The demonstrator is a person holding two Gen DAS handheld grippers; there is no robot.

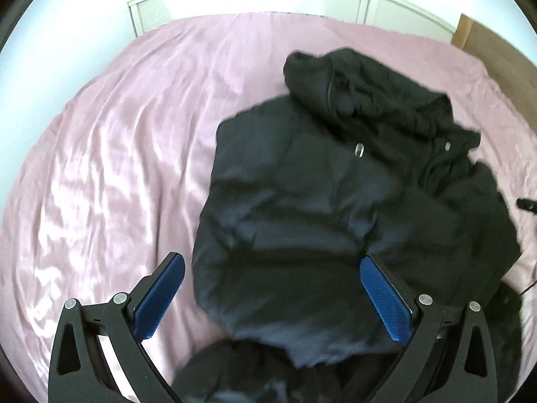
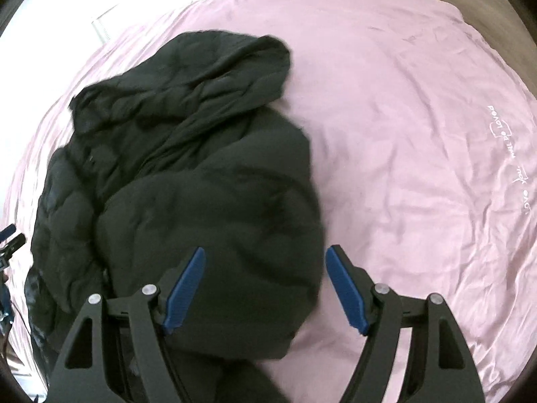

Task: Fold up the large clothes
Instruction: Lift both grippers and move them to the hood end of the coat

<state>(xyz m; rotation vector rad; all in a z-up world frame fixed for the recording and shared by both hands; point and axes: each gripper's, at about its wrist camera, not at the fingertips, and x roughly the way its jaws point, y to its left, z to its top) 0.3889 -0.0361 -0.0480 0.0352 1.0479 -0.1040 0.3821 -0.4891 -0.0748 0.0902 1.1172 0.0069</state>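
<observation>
A black puffer jacket (image 1: 319, 201) with a hood lies on the pink bed sheet (image 1: 117, 151), its sides folded in over its middle. My left gripper (image 1: 272, 262) hangs open above the jacket's near part, blue pads wide apart, nothing between them. In the right wrist view the same jacket (image 2: 188, 184) fills the left half, hood at the far end. My right gripper (image 2: 265, 255) is open above the jacket's right edge and holds nothing. The other gripper (image 2: 10, 238) peeks in at the left edge.
The pink sheet (image 2: 419, 151) spreads wide to the right of the jacket, with white lettering (image 2: 503, 154) near its right side. A white louvred closet door (image 1: 251, 3) stands behind the bed. A wooden floor (image 1: 496, 53) shows at the far right.
</observation>
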